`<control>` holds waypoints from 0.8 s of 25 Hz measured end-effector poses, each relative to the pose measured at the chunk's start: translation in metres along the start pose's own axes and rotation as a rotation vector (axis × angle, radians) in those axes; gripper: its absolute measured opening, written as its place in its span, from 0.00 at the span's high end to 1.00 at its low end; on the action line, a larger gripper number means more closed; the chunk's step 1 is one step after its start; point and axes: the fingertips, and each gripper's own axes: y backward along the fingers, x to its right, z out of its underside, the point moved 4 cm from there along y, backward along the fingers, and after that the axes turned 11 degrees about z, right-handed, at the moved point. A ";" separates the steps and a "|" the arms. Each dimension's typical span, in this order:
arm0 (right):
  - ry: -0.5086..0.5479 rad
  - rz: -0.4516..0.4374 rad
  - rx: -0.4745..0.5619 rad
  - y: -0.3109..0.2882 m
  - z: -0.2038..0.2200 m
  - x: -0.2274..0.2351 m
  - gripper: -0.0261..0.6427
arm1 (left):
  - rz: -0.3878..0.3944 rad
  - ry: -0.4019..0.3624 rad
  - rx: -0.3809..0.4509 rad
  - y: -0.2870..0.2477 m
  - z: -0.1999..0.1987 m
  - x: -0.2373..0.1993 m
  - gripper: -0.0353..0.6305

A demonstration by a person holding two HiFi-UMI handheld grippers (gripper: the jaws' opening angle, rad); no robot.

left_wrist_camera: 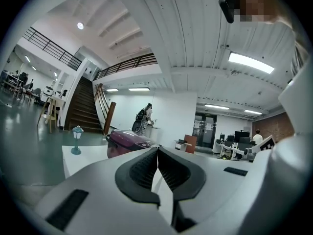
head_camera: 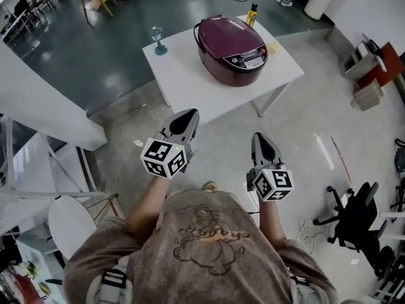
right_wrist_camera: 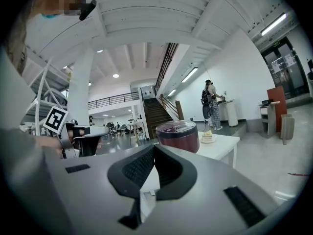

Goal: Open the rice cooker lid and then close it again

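Rice cooker shut on a white table, both grippers short of it.
The white table (head_camera: 190, 84) carries the maroon rice cooker (head_camera: 231, 49), lid down, near its right end. The left gripper (head_camera: 188, 114) and right gripper (head_camera: 258, 138) hover over the floor just before the table, each with jaws pressed together and empty. A small blue lamp (head_camera: 157, 40) stands at the table's far left corner.

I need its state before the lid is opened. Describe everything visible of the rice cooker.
The rice cooker is rounded, glossy dark maroon, plastic by its look, with a domed lid lying shut. A pale control panel with small buttons sits on the lid's near edge; a dark handle curves along its rear rim. It stands upright on the white table, and only the table touches it.
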 end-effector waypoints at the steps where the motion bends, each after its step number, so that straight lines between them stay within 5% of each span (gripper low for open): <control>1: 0.002 -0.007 -0.003 -0.006 -0.002 0.005 0.96 | -0.005 -0.002 0.006 -0.005 -0.003 -0.002 0.91; 20: 0.004 -0.048 -0.020 -0.087 -0.024 0.047 0.96 | -0.037 -0.007 0.022 -0.084 -0.024 -0.051 0.91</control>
